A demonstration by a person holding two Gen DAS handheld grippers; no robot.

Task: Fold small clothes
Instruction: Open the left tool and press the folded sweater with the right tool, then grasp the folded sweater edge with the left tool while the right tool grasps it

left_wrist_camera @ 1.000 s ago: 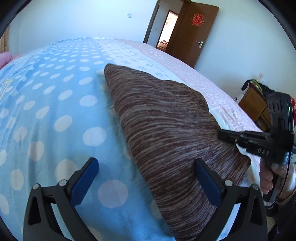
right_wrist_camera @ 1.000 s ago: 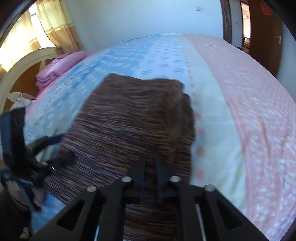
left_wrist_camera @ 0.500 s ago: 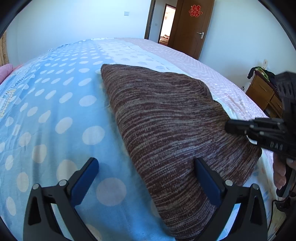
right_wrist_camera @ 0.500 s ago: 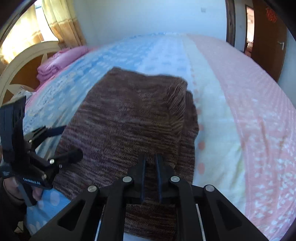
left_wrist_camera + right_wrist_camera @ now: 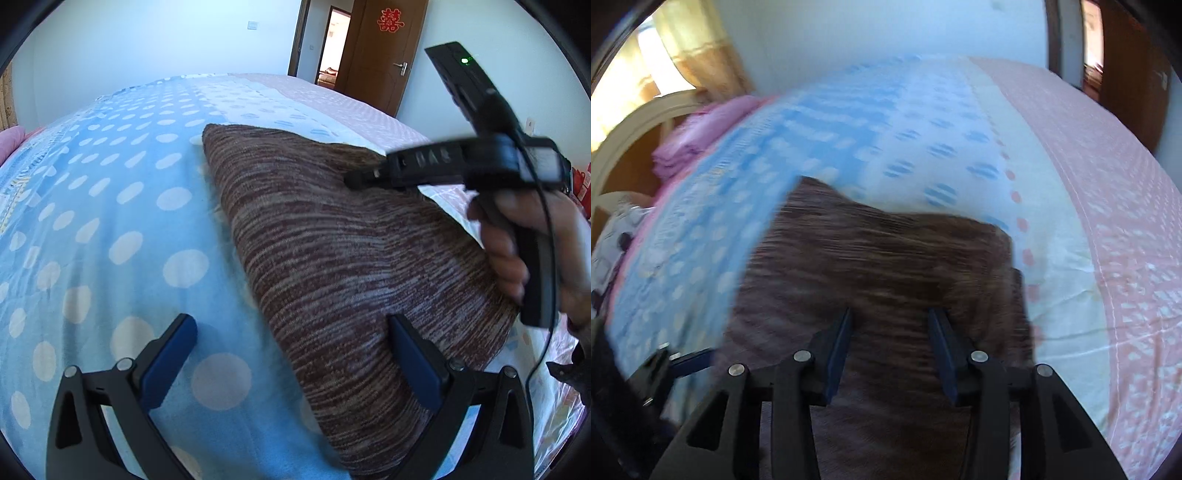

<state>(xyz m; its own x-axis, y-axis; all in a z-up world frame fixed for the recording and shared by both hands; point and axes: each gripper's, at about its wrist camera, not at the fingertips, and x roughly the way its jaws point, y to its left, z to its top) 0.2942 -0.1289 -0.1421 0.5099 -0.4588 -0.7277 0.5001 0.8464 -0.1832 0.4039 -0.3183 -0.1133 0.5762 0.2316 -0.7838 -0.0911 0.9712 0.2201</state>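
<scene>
A wide bed fills both views, its cover running from blue with pale dots on one side through a cream strip to a pink band on the other. On it lies the brown striped knit garment, folded into a flat, roughly rectangular shape, spread across the boundary between the blue and cream areas, with a thicker folded layer along its pink-side edge. A wooden door with a red paper decoration stands behind the bed, and a stack of pink bedding sits near the curved headboard. The left gripper sits low over the near edge of the garment with its jaws spread wide, one blue pad above the blue cover and the other above the knit, holding nothing. The right gripper, seen blurred in its own view, hovers over the garment with its jaws parted and nothing between them; in the left view its tip looks narrow and the person's right hand grips its handle.
</scene>
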